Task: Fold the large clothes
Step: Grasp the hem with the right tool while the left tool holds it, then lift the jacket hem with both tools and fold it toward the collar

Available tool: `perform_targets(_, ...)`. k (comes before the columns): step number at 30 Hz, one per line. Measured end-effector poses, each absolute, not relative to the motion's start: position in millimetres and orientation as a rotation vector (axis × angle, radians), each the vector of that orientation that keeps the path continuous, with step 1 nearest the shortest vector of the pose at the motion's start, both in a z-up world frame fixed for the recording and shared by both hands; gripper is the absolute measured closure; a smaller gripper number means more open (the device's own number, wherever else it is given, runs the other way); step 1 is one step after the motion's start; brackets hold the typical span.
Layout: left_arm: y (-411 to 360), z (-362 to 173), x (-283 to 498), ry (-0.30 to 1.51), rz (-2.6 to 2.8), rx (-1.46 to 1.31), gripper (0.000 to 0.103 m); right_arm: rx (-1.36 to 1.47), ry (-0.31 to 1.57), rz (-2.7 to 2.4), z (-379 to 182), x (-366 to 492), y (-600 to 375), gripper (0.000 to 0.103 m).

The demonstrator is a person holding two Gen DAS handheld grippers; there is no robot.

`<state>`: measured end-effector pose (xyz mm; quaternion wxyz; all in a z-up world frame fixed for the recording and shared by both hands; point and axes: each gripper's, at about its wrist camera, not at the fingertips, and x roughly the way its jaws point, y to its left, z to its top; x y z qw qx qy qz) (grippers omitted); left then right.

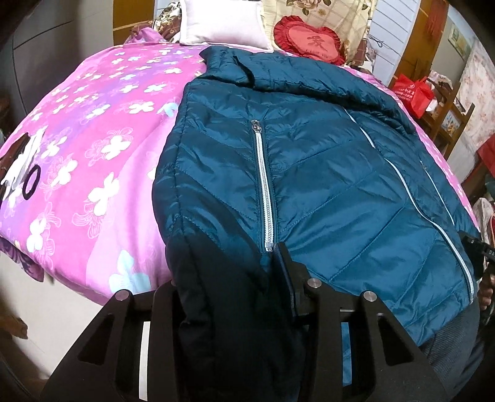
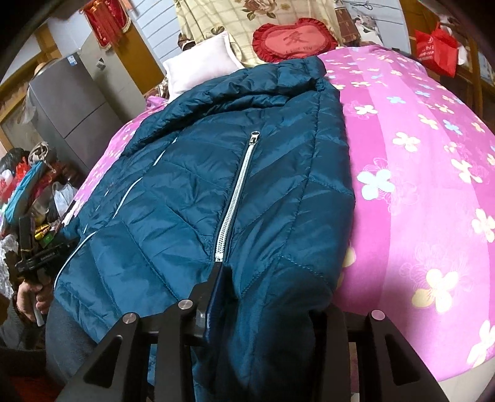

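Two grippers, each clamped on the hem of one teal jacket [image 1: 324, 173] spread across a pink floral bedspread [image 1: 92, 148].

Left wrist view: left gripper [image 1: 229, 278] bottom centre, narrow, a thick fold of hem bunched between its fingers. Right finger [image 1: 287, 272] shows; the left one is buried under fabric. Pocket zip [image 1: 264, 185] runs up from the finger tip. Front zip [image 1: 433, 222] curves toward the lower right. Right gripper [image 1: 475, 247] is cut off at the right edge, only a dark corner visible.

Right wrist view: right gripper [image 2: 266, 287] bottom centre, also narrow and holding hem. Left finger [image 2: 213, 284] visible, the other hidden by cloth. Second pocket zip [image 2: 235, 191] rises from it. Lower left edge: a hand [image 2: 29, 297] on a black handle, partly out of frame, dim.

Jacket collar lies toward the top of both frames, near a white pillow [image 1: 222, 24] and a red heart cushion [image 1: 309, 40]. Hem hangs over the bed edge; its lowest part is lost behind the gripper bodies.
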<state>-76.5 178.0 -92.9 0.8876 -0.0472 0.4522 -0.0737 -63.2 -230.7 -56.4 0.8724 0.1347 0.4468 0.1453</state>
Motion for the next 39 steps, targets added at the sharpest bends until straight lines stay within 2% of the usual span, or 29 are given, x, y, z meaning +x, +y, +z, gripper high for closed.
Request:
perform_targets(3,178.4,-92.7,-76.0,0.941,-0.154,-0.1,0.067,0.263,0.938,0.298,-55.0,-61.8,-228.5,0.068)
perform_targets(4,178.2,-92.6,-75.9,0.942,-0.155,-0.101,0.067,0.267,0.941,0.305,-55.0,-61.1,-228.2,0.079)
perform_targets(6,178.8,-92.4,-75.6,0.944,-0.156,-0.109,0.067,0.265,0.923,0.314,-51.5,-62.1,-226.2,0.085)
perform_targets(7,179.5,-92.3,-75.2,0.946,-0.159,-0.114,0.07,0.253,0.914,0.315,-49.7,-63.3,-224.6,0.087)
perform_targets(10,187.7,-88.5,-72.7,0.953,-0.169,-0.165,0.09,0.306,0.867,0.325,-41.8,-69.9,-231.1,0.089)
perform_targets(11,191.6,-86.7,-70.9,0.953,-0.174,-0.18,0.092,0.328,0.847,0.33,-38.3,-72.4,-233.9,0.09)
perform_targets(16,213.2,-68.1,-67.5,0.913,-0.195,-0.255,0.094,0.457,0.691,0.32,-15.5,-100.3,-251.9,0.093)
perform_targets(20,230.2,-47.1,-69.7,0.851,-0.212,-0.3,0.095,0.417,0.639,0.31,-4.4,-117.5,-236.4,0.094)
perform_targets(33,272.4,-15.9,-73.1,0.739,-0.261,-0.407,0.095,0.446,0.592,0.281,9.5,-161.5,-221.1,0.094)
perform_targets(39,263.9,-46.7,-64.1,0.827,-0.241,-0.342,0.095,0.503,0.653,0.255,-5.7,-148.9,-230.3,0.094)
